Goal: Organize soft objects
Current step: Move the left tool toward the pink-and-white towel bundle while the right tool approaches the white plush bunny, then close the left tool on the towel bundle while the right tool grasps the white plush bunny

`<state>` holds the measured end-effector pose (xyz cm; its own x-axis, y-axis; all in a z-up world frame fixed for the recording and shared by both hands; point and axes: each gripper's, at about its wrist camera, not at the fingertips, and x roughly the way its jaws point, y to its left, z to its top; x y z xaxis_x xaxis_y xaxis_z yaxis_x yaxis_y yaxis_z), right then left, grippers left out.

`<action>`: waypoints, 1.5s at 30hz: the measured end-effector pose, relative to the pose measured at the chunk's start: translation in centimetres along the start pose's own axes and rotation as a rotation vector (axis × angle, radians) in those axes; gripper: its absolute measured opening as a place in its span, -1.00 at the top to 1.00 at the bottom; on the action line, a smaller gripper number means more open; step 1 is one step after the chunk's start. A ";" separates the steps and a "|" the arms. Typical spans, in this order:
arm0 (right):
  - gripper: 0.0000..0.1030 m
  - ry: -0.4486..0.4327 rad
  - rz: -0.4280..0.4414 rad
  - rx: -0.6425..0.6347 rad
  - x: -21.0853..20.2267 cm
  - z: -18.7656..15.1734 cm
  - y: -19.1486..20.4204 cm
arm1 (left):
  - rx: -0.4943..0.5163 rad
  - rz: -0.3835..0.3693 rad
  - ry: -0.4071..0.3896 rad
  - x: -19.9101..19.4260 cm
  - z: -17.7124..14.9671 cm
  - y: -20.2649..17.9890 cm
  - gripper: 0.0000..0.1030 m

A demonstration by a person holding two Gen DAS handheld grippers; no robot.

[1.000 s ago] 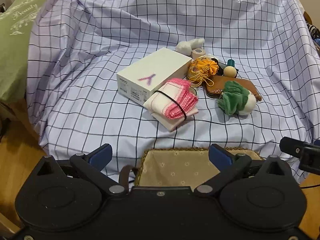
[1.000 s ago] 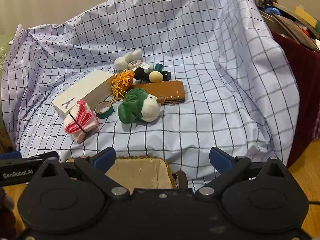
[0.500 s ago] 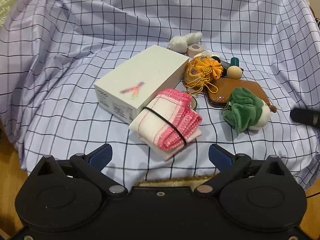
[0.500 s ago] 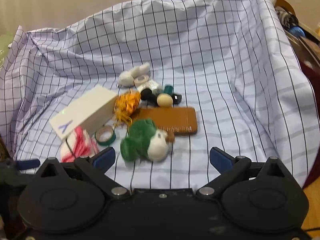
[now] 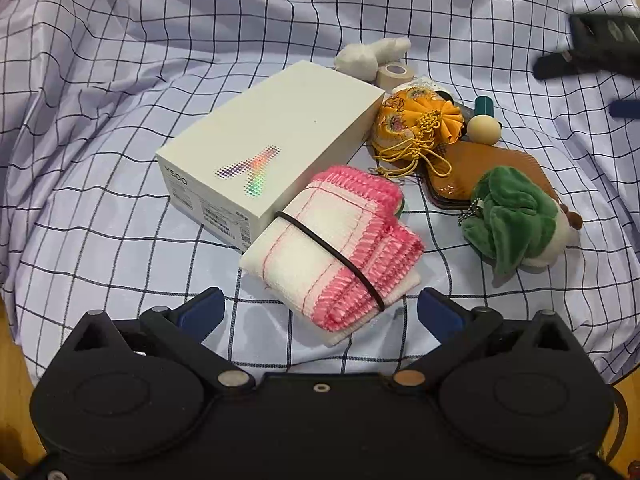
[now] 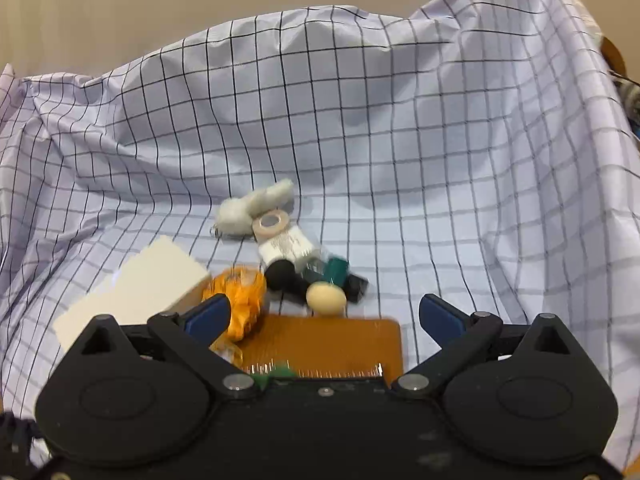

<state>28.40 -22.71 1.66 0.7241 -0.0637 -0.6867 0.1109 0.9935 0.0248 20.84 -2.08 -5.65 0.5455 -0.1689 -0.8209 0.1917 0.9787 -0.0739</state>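
A folded pink-and-white cloth point(image 5: 336, 248) bound by a black band lies against a white box point(image 5: 272, 148). My left gripper point(image 5: 320, 310) is open and empty, its jaws just short of the cloth's near end. A green-and-white plush point(image 5: 516, 224) lies to the right, an orange pouch point(image 5: 416, 124) and a white plush point(image 5: 372, 56) farther back. My right gripper point(image 6: 324, 316) is open and empty above the brown wallet point(image 6: 328, 344); the orange pouch point(image 6: 240, 296) and white plush point(image 6: 252, 208) show ahead, and a sliver of green plush point(image 6: 280, 372) at its base.
Everything lies on a checked lilac sheet point(image 5: 120, 80) with raised folds behind. A tape roll point(image 5: 394, 72), cream ball point(image 5: 484, 130), teal cap point(image 5: 484, 104) and brown wallet point(image 5: 480, 176) lie among the soft things. The right gripper's dark body point(image 5: 600, 48) shows at upper right.
Both grippers have moved forward over the sheet. The basket has dropped out of both views. The left gripper has closed in on the pink cloth; the right has passed over the green plush.
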 end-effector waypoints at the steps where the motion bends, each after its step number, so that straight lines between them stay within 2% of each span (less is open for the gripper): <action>1: -0.96 -0.006 0.004 -0.006 0.7 0.6 0.2 | -0.001 -0.004 0.003 0.2 0.1 0.0 -0.93; 10: -0.98 0.022 0.098 -0.023 8.2 5.7 2.6 | 0.003 -0.040 0.008 1.2 0.6 -0.1 -0.93; 15: -0.98 0.070 0.125 -0.019 12.8 7.9 4.1 | -0.010 -0.058 0.019 1.8 0.7 0.1 -0.93; 23: -0.98 0.135 0.115 -0.059 19.1 9.4 7.0 | -0.022 -0.084 0.030 2.7 0.9 0.4 -0.93; 32: -0.95 0.196 0.048 -0.116 24.6 9.4 9.1 | -0.034 -0.102 0.030 3.0 1.1 0.6 -0.93; 35: -0.70 0.189 0.043 -0.140 25.0 9.0 9.6 | -0.040 -0.109 0.025 2.9 1.1 0.6 -0.93; 37: -0.41 0.190 0.076 -0.152 25.0 8.8 9.9 | -0.041 -0.110 0.022 2.9 1.2 0.6 -0.93; 39: -0.19 0.195 0.106 -0.155 24.9 8.6 10.1 | -0.044 -0.110 0.013 2.7 1.2 0.6 -0.91; 41: -0.07 0.186 0.110 -0.170 24.6 8.5 10.5 | -0.044 -0.118 0.006 2.6 1.2 0.7 -0.88; 43: 0.15 0.178 0.117 -0.188 24.0 8.4 10.8 | -0.051 -0.122 -0.001 2.5 1.1 0.8 -0.86; 45: 0.19 0.169 0.126 -0.192 23.5 8.4 10.8 | -0.053 -0.127 -0.010 2.4 1.0 0.9 -0.83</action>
<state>52.30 -14.25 -8.11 0.5983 0.0619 -0.7988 -0.1150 0.9933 -0.0091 23.17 -1.76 -7.13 0.5281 -0.2924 -0.7973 0.2167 0.9542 -0.2064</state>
